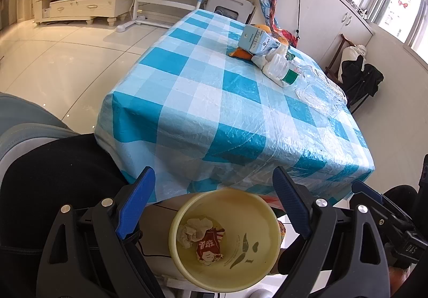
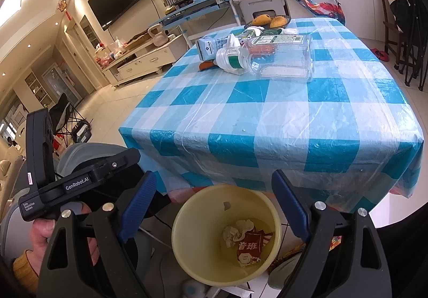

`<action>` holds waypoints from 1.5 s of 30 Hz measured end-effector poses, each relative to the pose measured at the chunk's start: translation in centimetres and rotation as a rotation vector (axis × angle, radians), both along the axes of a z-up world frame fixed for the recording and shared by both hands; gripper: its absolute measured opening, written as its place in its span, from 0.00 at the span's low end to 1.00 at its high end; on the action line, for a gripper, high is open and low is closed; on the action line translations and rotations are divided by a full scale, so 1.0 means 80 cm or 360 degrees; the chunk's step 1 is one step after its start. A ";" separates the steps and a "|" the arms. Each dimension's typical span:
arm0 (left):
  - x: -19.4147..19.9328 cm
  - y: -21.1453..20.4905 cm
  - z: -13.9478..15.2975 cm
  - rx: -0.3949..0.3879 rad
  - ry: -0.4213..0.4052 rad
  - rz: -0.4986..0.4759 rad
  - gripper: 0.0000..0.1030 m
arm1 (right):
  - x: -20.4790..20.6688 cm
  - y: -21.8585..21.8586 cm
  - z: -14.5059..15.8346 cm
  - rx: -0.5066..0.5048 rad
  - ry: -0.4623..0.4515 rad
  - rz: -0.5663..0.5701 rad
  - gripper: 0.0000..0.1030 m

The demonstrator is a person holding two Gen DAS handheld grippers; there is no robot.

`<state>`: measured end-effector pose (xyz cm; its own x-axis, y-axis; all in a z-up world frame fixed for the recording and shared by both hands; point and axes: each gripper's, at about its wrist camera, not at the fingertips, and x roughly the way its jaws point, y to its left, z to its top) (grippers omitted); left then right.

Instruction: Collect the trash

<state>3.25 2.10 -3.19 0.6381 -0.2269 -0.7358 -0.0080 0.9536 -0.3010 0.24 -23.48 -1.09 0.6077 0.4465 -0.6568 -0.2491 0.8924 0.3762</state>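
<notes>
Both tools, left [image 1: 214,207] and right [image 2: 214,207], gape wide and empty above the bin [image 2: 187,217]. The clear bottle [image 2: 281,59] lies on the table [image 2: 267,124]: light, slippery, crushable. We favour its capped neck.

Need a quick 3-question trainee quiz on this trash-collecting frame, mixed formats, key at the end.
1. True or false: the round yellow plastic bin below the table edge is empty.
2. Multiple choice: the clear plastic bottle lying on the blue-and-white checked tablecloth is A) upright, B) on its side, C) inside the bin.
3. Fill in: both the left tongs and the right tongs are ____ with nothing between the fingers.

Key
1. False: it holds crumpled white paper and a red printed wrapper.
2. B
3. open
</notes>
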 end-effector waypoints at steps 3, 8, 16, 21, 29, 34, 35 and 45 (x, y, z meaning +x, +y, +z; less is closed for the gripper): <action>0.001 0.005 0.005 -0.0007 -0.0019 0.0016 0.83 | 0.003 -0.003 0.009 -0.0022 -0.0046 0.0008 0.82; 0.008 0.007 0.014 -0.0009 -0.0046 0.0027 0.83 | 0.022 -0.004 0.035 -0.0177 -0.0188 0.0068 0.83; 0.038 -0.004 0.020 0.0009 -0.0049 0.0012 0.83 | 0.089 -0.009 0.058 -0.0393 -0.0290 0.0211 0.86; 0.074 -0.018 0.035 0.0026 -0.0096 -0.0033 0.84 | 0.126 -0.005 0.062 -0.0545 -0.0347 0.0285 0.86; 0.154 -0.032 0.045 0.0045 -0.0139 -0.0024 0.86 | 0.186 0.014 0.048 -0.0800 -0.0332 0.0519 0.88; 0.193 -0.044 0.038 0.0063 -0.0121 -0.0041 0.86 | 0.200 0.025 0.028 -0.0904 -0.0315 0.0620 0.90; 0.199 -0.047 0.037 0.0070 -0.0123 -0.0048 0.86 | 0.200 0.026 0.026 -0.0917 -0.0327 0.0632 0.90; 0.266 -0.085 0.053 0.0278 -0.0243 -0.0140 0.90 | 0.227 0.018 0.023 -0.0933 -0.0305 0.0664 0.90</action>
